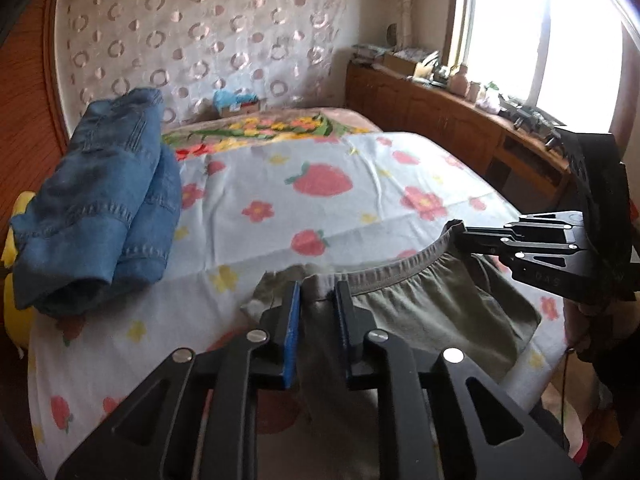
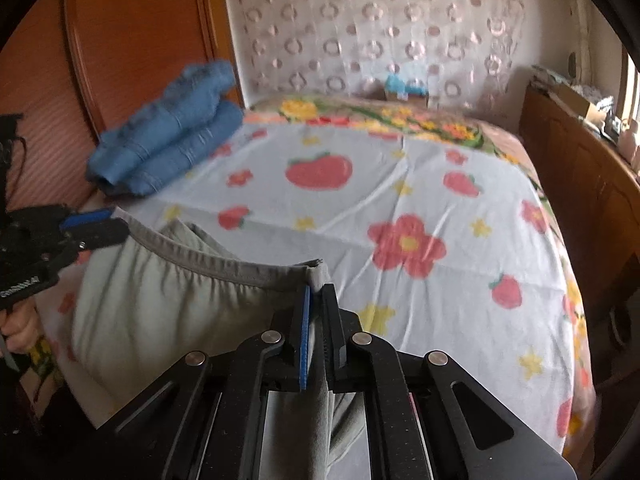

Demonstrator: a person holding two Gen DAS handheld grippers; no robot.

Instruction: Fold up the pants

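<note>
Both grippers pinch the pants (image 2: 168, 312) by the waistband (image 2: 224, 268) at the near edge of the bed (image 1: 360, 200): the left gripper (image 1: 318, 312) one end, the right gripper (image 2: 318, 320) the other. I'd keep the band taut and level while laying it out. Beyond is open sheet; jeans (image 1: 100, 208) sit far left.

Olive-green cloth pants (image 1: 404, 308) at the near edge of the strawberry-print bed sheet (image 1: 320, 208). Folded blue denim jeans (image 1: 100, 208) far left on it. Wooden cabinet (image 1: 460, 120) along the right, under the window (image 1: 560, 32).
</note>
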